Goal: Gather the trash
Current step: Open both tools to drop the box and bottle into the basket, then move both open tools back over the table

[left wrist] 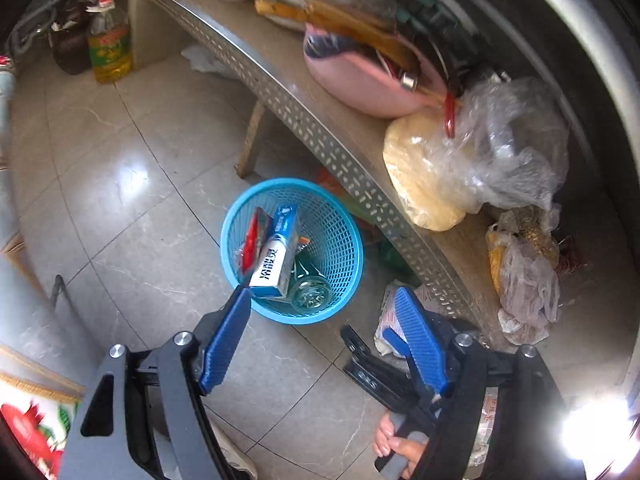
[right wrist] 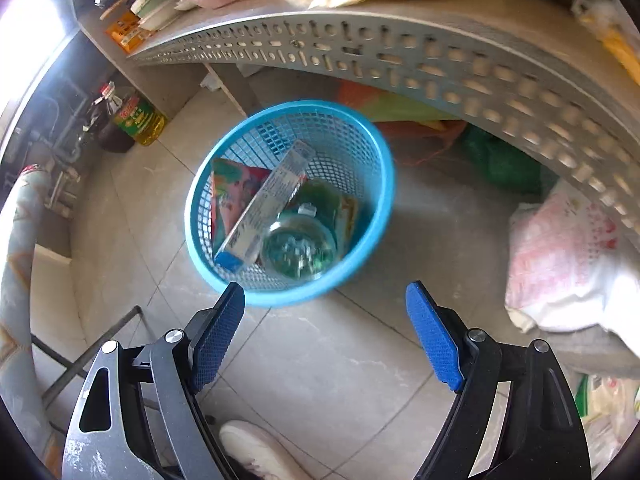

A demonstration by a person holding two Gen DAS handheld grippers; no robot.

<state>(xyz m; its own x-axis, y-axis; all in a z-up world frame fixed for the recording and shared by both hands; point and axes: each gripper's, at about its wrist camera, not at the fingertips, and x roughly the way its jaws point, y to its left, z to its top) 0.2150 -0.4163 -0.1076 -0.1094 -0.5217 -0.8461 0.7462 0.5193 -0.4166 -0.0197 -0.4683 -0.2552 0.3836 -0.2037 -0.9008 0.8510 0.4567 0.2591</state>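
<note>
A blue mesh waste basket (left wrist: 340,240) stands on the tiled floor beside a metal-edged table; it also shows in the right wrist view (right wrist: 360,148). In it lie a white and blue carton (left wrist: 276,256), a red wrapper (left wrist: 252,240) and a clear glass bottle (left wrist: 310,292); the right wrist view shows the carton (right wrist: 264,208), a colourful wrapper (right wrist: 236,196) and the bottle (right wrist: 300,250). My left gripper (left wrist: 322,294) is open and empty above the basket's near rim. My right gripper (right wrist: 326,292) is open and empty just short of the basket.
The table's perforated edge (left wrist: 344,160) runs diagonally, loaded with a pink basin (left wrist: 360,80) and plastic bags (left wrist: 500,148). An oil bottle (left wrist: 109,46) stands on the floor at the far left. A pink-printed bag (right wrist: 568,264) lies under the table. My shoe (right wrist: 256,452) is below.
</note>
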